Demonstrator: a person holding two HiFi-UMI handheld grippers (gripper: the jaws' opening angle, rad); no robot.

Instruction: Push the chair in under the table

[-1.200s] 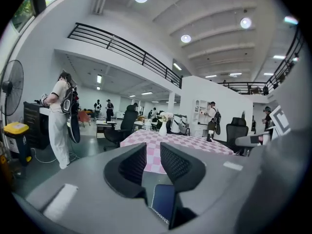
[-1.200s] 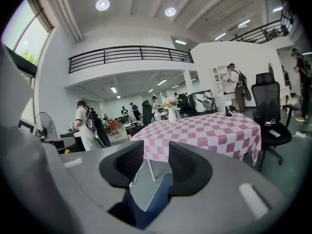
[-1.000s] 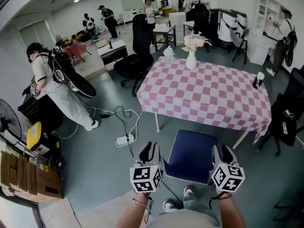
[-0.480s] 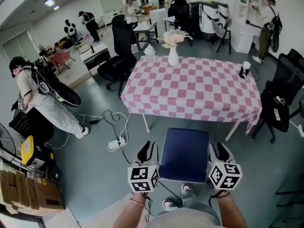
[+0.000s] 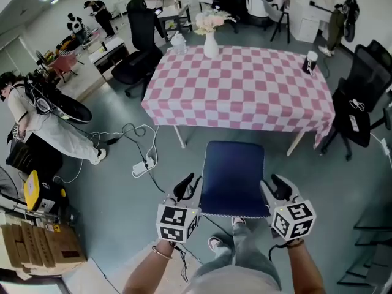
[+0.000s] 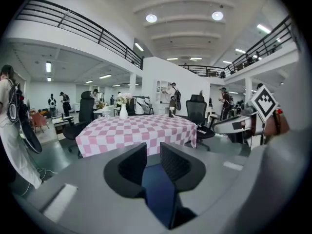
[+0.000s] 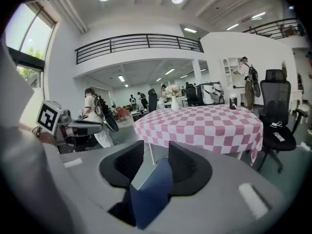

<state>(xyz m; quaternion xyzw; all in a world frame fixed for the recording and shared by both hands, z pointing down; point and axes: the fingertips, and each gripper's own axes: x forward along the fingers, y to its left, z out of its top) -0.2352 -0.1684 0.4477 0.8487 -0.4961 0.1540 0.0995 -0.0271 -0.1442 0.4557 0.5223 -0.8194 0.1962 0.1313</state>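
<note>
At the near edge of the table, just short of it, the chair stands on the floor with its blue seat not yet under the checked cloth. It sits roughly midway between the two near table legs.

Step in hand, as judged: the push-in, with the chair gripped.

How to do it well:
- Drive both sides evenly so the chair stays square to the near edge; an uneven push would likely swing it toward one leg.
- Push level, not downward, so the feet slide instead of digging in.
- Watch the hanging hem. If the seat snags the cloth, the vase and the cup at the far edge could get dragged.
- Stop when the backrest reaches the hem.

Pose:
- Both forearms reach forward from the bottom of the head view, one on each side of the chair's near end.
- Left gripper is on the left side edge, right gripper on the right, marker cubes facing up.
- Both point toward the table, tipped slightly down.
- In each gripper view the jaws stand narrow, with the blue panel pinched between the pads; it looks like the backrest edge.
</note>
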